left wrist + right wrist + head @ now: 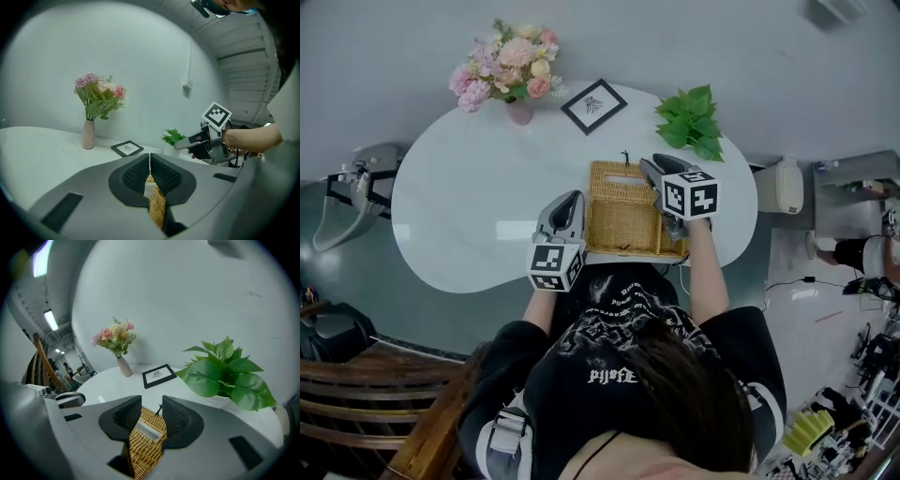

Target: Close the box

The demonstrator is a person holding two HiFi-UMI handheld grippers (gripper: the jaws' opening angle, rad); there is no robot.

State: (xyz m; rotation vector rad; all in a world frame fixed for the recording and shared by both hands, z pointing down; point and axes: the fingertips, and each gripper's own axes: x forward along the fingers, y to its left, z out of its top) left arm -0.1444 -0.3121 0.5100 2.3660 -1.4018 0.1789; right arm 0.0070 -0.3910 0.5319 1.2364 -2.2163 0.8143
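A woven wicker box (pixel 623 220) stands near the front edge of the white table (pixel 469 206), with a pale slot in its top. My left gripper (pixel 573 199) sits by the box's left side. In the left gripper view its jaws (pixel 150 157) meet at the tips, and wicker (pixel 157 206) shows through the gap lower down. My right gripper (pixel 654 167) is over the box's right rear corner. In the right gripper view it (pixel 151 404) stands open, with the wicker box (pixel 145 441) below and between the pads, which do not press on it.
At the back of the table are a pink vase of flowers (pixel 520 111), a black picture frame (pixel 593 105) and a green plant (pixel 692 120). A white bin (pixel 783 183) stands to the right of the table and a chair (pixel 352 192) to its left.
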